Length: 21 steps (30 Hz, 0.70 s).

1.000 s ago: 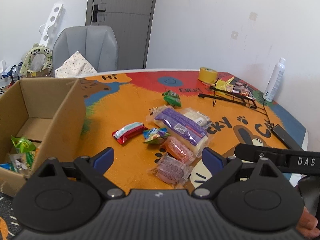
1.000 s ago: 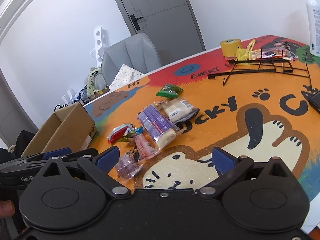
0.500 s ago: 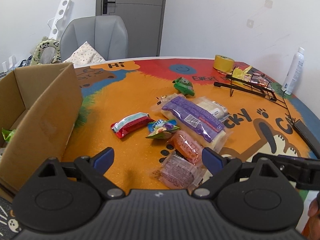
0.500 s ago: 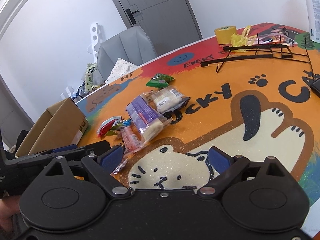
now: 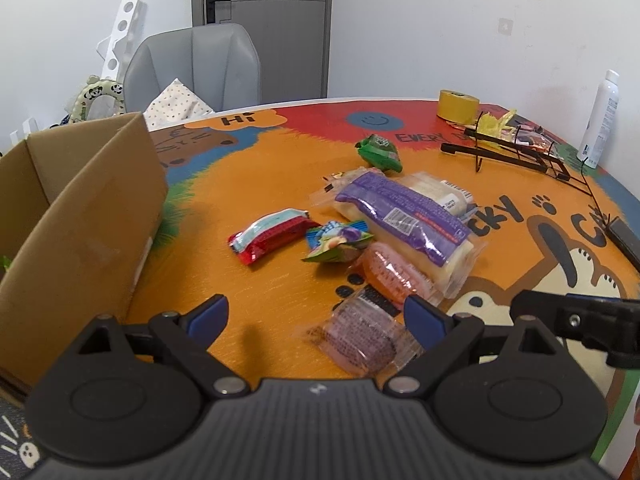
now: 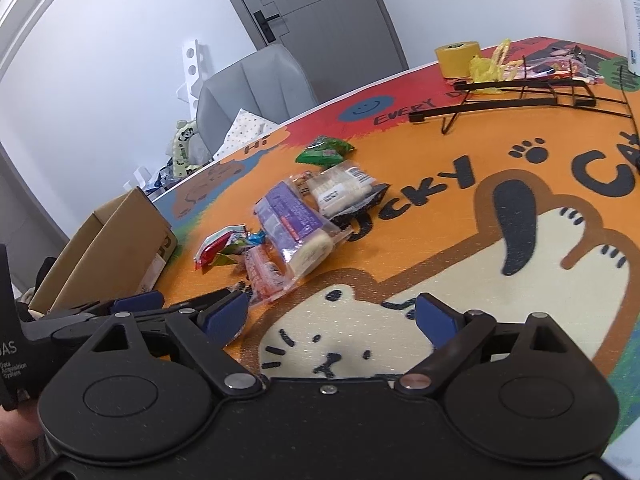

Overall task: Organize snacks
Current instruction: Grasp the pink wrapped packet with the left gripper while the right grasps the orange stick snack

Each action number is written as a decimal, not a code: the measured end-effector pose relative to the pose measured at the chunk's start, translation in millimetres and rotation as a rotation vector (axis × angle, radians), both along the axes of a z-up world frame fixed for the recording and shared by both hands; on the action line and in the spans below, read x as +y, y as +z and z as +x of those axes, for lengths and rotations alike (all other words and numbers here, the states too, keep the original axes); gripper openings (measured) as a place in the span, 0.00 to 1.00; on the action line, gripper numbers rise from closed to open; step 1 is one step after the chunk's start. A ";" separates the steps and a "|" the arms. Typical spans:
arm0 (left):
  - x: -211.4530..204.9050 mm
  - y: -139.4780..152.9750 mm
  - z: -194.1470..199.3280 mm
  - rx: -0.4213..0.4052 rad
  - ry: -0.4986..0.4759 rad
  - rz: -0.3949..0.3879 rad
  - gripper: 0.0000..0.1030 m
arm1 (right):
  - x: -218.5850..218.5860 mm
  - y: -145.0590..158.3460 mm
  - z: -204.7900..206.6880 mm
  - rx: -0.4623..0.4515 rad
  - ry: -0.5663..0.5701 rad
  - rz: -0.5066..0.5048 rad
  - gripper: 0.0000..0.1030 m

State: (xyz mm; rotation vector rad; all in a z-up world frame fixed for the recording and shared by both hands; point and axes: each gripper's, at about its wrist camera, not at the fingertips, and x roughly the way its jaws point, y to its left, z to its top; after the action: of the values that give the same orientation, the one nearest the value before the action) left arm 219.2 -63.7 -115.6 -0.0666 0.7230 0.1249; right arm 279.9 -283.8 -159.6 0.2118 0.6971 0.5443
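Several snack packets lie on the orange cartoon mat: a red packet (image 5: 272, 234), a small blue-green packet (image 5: 338, 240), an orange packet (image 5: 390, 276), a pink-purple packet (image 5: 360, 334), a long purple packet (image 5: 404, 216), a white packet (image 5: 436, 194) and a green packet (image 5: 378, 152). My left gripper (image 5: 318, 316) is open and empty, low over the mat, just left of the pink-purple packet. My right gripper (image 6: 334, 316) is open and empty over the cream cat face, right of the snacks. A cardboard box (image 5: 80, 216) stands at the left.
A black wire rack (image 5: 516, 152) with yellow and red wrappers, a yellow tape roll (image 5: 457, 106) and a white spray bottle (image 5: 600, 120) stand at the back right. A grey chair (image 5: 196, 68) is behind the table. A black object (image 5: 624, 240) lies at the right edge.
My left gripper has moved right and forward, away from the box and closer to the snacks. My right gripper has moved closer to the mat and the snack pile.
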 end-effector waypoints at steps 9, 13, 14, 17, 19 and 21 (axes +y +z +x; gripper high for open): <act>17.3 2.1 -11.9 -0.016 0.020 -0.034 0.85 | 22.6 -0.4 -1.9 -0.005 0.048 0.002 0.85; 16.5 1.4 -11.7 -0.018 -0.008 -0.058 0.68 | 24.7 0.5 -2.5 -0.010 0.054 -0.002 0.80; 15.9 1.1 -11.4 -0.014 -0.013 -0.066 0.65 | 24.2 0.8 -2.3 -0.010 0.052 -0.002 0.80; 13.4 0.1 -11.0 -0.008 -0.024 -0.082 0.62 | 23.2 1.5 -0.3 -0.005 0.045 0.002 0.76; 11.4 -0.7 -11.9 -0.012 -0.035 -0.098 0.62 | 23.7 1.6 1.0 -0.004 0.044 0.004 0.74; 7.0 -1.1 -12.3 -0.017 -0.049 -0.090 0.62 | 24.3 1.7 1.4 -0.006 0.044 0.007 0.73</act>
State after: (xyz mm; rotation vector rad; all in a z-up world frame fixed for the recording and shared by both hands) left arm 206.9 -56.8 -116.7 -0.1354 0.7126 0.0445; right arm 281.3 -259.5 -157.9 0.2021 0.6958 0.5891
